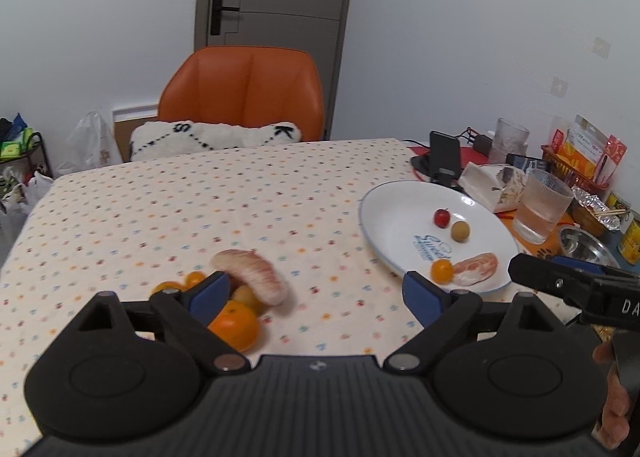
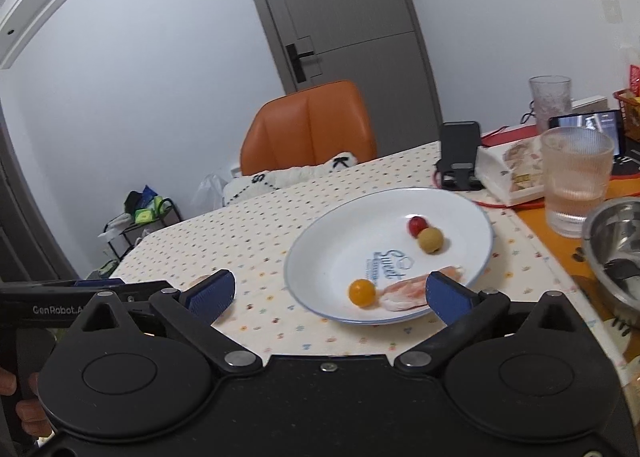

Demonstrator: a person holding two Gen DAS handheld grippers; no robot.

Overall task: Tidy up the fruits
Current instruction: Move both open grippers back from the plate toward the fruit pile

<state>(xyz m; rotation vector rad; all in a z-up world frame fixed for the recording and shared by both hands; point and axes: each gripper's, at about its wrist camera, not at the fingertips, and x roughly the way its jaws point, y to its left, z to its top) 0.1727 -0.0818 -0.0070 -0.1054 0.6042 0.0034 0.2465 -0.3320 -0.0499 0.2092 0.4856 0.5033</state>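
A white plate (image 1: 400,213) (image 2: 340,245) holds a small red fruit (image 1: 441,216) (image 2: 417,224), a tan round fruit (image 1: 460,230) (image 2: 431,239), a yellow cherry tomato (image 1: 441,270) (image 2: 362,291) and a pink pomelo segment (image 1: 478,267) (image 2: 404,293). On the cloth to its left lie a larger pomelo segment (image 1: 252,273), an orange (image 1: 236,325) and small yellow tomatoes (image 1: 195,278). My left gripper (image 1: 316,293) is open above the cloth, its left finger by the fruit pile. My right gripper (image 2: 330,291) is open at the plate's near rim, empty.
The dotted tablecloth (image 1: 200,209) covers the table. A glass of water (image 1: 542,205) (image 2: 576,181), a steel bowl (image 2: 616,253), a phone stand (image 1: 444,157), tissue packet and snack basket crowd the right side. An orange chair (image 1: 244,93) stands behind the table.
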